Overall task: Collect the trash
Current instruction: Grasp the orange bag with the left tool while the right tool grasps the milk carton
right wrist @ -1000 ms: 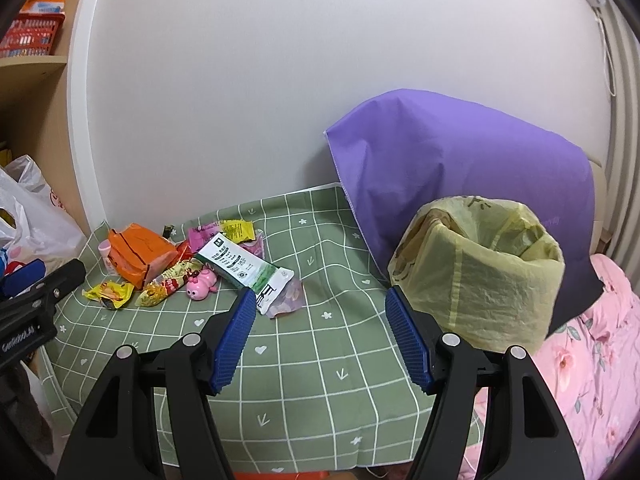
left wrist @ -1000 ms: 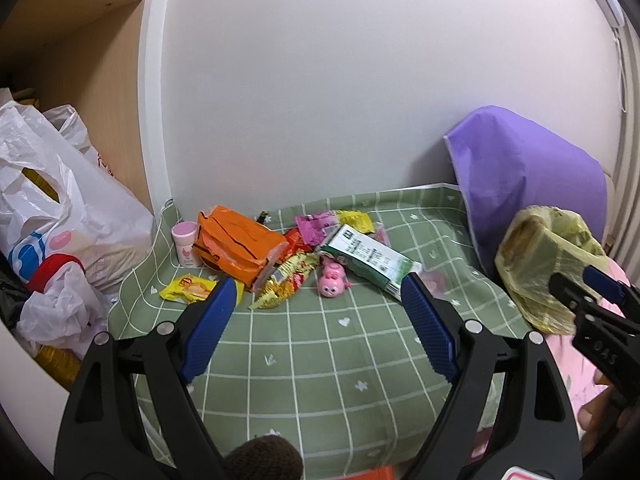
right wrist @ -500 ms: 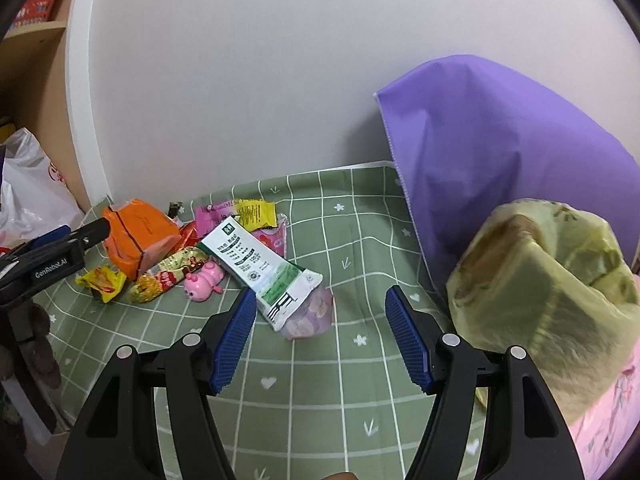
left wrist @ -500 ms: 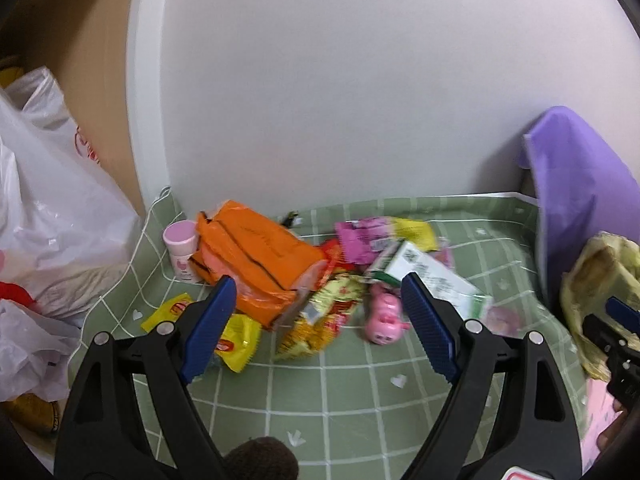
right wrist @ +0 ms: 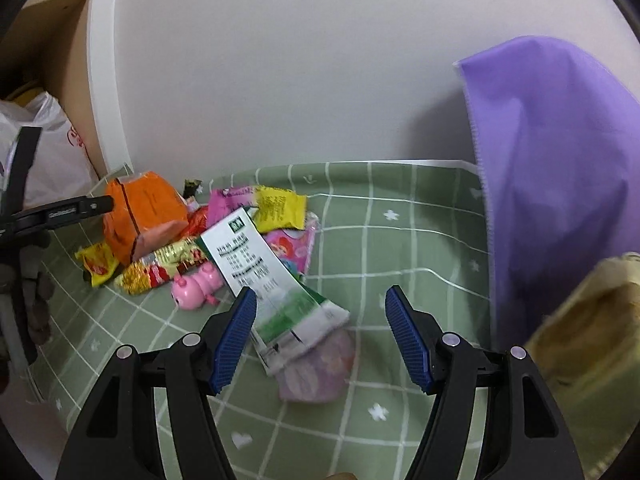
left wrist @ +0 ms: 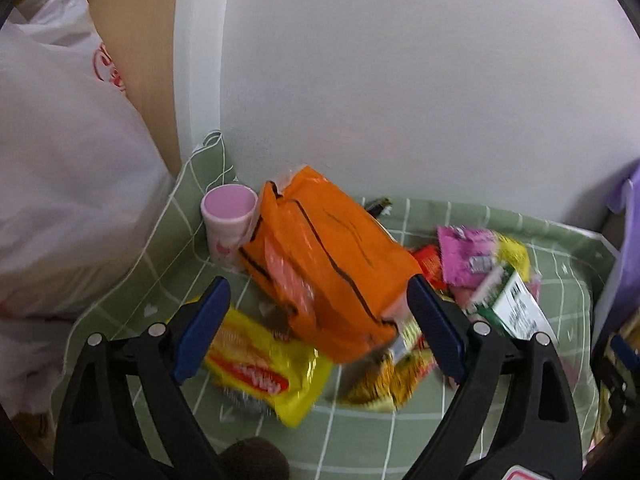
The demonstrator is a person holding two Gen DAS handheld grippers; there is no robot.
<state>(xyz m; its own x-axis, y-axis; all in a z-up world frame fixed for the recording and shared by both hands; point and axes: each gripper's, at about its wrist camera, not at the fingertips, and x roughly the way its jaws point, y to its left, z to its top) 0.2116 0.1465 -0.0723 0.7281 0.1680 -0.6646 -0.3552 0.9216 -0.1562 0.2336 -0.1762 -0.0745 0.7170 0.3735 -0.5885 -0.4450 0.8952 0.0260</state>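
Green checked cloth (right wrist: 400,248) with small white hearts and stars covers the table against a white wall (left wrist: 400,80), and the litter lies heaped at its far left corner. Largest in the heap is a crumpled orange plastic packet (left wrist: 328,264), tilted up against a small pink paper cup (left wrist: 228,216) that stands upright in the corner. Just in front of the packet lies a yellow snack wrapper with a red band (left wrist: 260,372), and to its right a yellow-and-red patterned wrapper (left wrist: 392,376), blurred in the left view. Further right come a magenta sachet (left wrist: 464,256), a small yellow sachet (right wrist: 280,208) and a long white-and-green printed pouch (right wrist: 256,268), whose near end rests on a pale lilac round packet (right wrist: 316,368). A small pink plastic pig toy (right wrist: 196,284) sits beside the pouch. Both tongs are spread wide with nothing between their blue pads: the left gripper (left wrist: 320,336) hangs low over the orange packet and the yellow wrapper, the right gripper (right wrist: 320,336) above the pouch's near end and the lilac packet. At the right edge stands a purple fabric bag (right wrist: 560,168), and in front of it a bin lined with a yellowish plastic bag (right wrist: 592,340). A white plastic carrier bag (left wrist: 60,160) bulges off the table's left side.
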